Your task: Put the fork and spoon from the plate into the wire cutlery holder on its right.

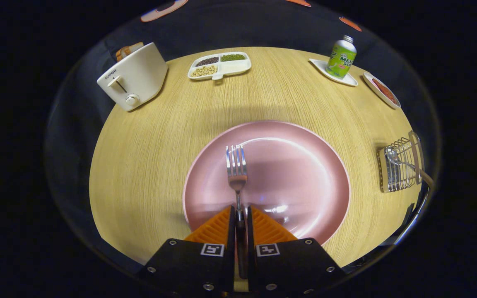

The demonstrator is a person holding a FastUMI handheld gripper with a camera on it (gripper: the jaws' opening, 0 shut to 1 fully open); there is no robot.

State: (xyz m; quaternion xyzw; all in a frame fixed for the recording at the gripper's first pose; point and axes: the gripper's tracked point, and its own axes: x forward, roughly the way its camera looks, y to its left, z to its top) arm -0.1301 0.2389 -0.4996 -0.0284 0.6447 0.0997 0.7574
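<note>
Gripper-mounted view, close above plate (296,165)

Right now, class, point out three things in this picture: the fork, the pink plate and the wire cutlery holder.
fork (237,165): gripper view, on the tines, ahead of the tool (240,217) shut on its handle.
pink plate (304,174): gripper view, on its bare surface beside the fork.
wire cutlery holder (400,169): gripper view, on its wire side.
</note>
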